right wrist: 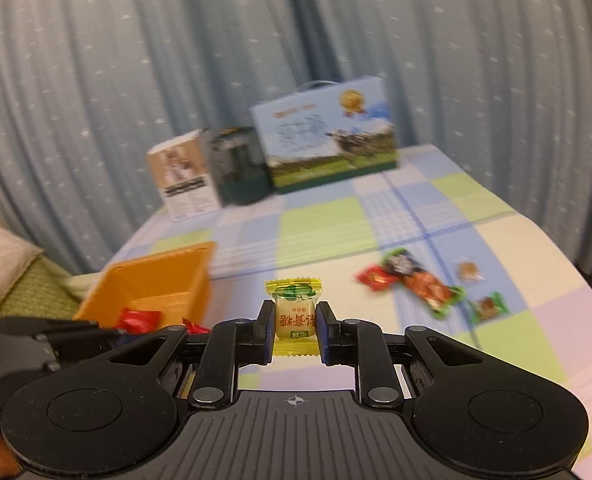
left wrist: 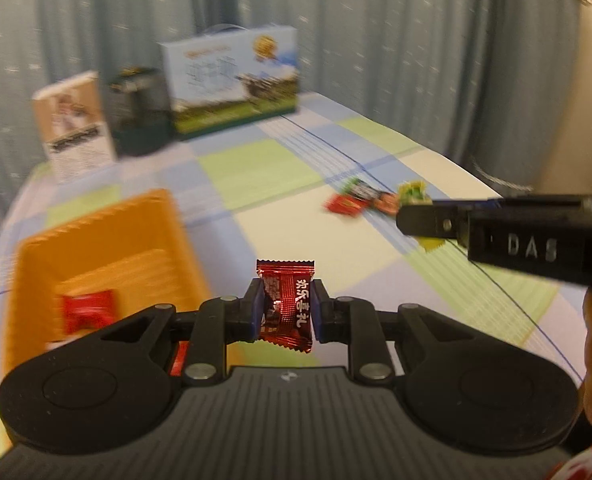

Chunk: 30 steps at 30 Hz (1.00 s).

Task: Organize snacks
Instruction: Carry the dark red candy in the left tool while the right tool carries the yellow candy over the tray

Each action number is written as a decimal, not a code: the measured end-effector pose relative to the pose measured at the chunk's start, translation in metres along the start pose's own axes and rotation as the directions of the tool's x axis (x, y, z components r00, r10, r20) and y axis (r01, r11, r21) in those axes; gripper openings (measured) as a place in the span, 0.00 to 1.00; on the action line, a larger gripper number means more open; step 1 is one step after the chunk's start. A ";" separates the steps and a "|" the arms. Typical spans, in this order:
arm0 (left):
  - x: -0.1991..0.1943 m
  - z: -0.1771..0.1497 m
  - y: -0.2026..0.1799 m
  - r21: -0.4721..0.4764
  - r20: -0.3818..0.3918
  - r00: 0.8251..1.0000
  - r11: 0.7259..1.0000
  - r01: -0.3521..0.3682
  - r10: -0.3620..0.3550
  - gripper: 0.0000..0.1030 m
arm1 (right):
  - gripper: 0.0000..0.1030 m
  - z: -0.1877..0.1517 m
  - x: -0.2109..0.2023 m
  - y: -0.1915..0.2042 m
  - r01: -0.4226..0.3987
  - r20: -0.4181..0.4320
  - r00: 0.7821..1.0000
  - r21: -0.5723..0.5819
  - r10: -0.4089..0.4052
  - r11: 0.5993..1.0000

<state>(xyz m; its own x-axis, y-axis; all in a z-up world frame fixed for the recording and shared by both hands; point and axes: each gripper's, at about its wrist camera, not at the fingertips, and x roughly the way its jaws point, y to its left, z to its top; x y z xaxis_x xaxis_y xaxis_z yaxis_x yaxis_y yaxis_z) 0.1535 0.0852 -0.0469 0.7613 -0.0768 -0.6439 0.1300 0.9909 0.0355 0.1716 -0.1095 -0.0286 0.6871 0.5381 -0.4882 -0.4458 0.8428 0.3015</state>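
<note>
Ahead and to the left of the left hand-held gripper [left wrist: 284,306] sits the orange basket [left wrist: 36,248] on the tabletop [left wrist: 296,216], a red candy [left wrist: 88,308] already inside. That hand-held gripper pinches a dark red candy [left wrist: 284,304] by its middle, off the cloth. The right hand-held gripper [right wrist: 295,322] pinches a yellow candy [right wrist: 294,312] likewise. To its right lie loose snacks [right wrist: 420,284], near one another. These wrapped sweets look light, crinkly and slippery; gripping the firm centre rather than the frilled ends seems safest.
</note>
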 end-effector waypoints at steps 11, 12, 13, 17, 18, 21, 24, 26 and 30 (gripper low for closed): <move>-0.049 -0.022 0.070 -0.143 0.006 0.991 0.981 -0.130 0.133 0.21 | 0.21 -0.007 0.030 0.083 -0.148 -0.040 0.989 -0.113 0.145 0.982; -0.051 -0.025 0.075 -0.156 0.002 0.990 0.978 -0.137 0.139 0.21 | 0.21 -0.008 0.033 0.089 -0.156 -0.045 0.987 -0.124 0.152 0.980; -0.052 -0.027 0.081 -0.168 -0.001 0.989 0.975 -0.144 0.146 0.21 | 0.21 -0.009 0.036 0.095 -0.164 -0.052 0.986 -0.134 0.158 0.977; -0.056 -0.034 0.099 -0.220 -0.009 0.987 0.962 -0.159 0.161 0.21 | 0.21 -0.014 0.051 0.112 -0.183 -0.079 0.982 -0.164 0.172 0.969; -0.056 -0.035 0.102 -0.228 -0.009 0.987 0.960 -0.161 0.163 0.21 | 0.21 -0.015 0.056 0.115 -0.188 -0.089 0.980 -0.165 0.176 0.968; -0.056 -0.037 0.112 -0.244 -0.012 0.985 0.955 -0.167 0.170 0.21 | 0.21 -0.016 0.066 0.123 -0.200 -0.107 0.977 -0.180 0.183 0.963; -0.053 -0.040 0.118 -0.257 -0.014 0.986 0.952 -0.167 0.169 0.21 | 0.21 -0.017 0.077 0.127 -0.212 -0.125 0.974 -0.180 0.191 0.961; -0.050 -0.041 0.122 -0.262 -0.016 0.986 0.950 -0.167 0.168 0.21 | 0.21 -0.017 0.083 0.128 -0.214 -0.135 0.972 -0.182 0.192 0.960; -0.045 -0.042 0.128 -0.270 -0.019 0.986 0.948 -0.165 0.167 0.21 | 0.21 -0.016 0.091 0.125 -0.216 -0.150 0.970 -0.164 0.193 0.962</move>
<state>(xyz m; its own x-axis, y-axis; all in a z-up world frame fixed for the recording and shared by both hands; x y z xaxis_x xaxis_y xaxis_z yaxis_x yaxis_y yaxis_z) 0.1097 0.2196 -0.0453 0.7602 0.0915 -0.6433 -0.1745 0.9824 -0.0665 0.1687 0.0448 -0.0485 0.4945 0.6826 -0.5381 -0.6718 0.6930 0.2617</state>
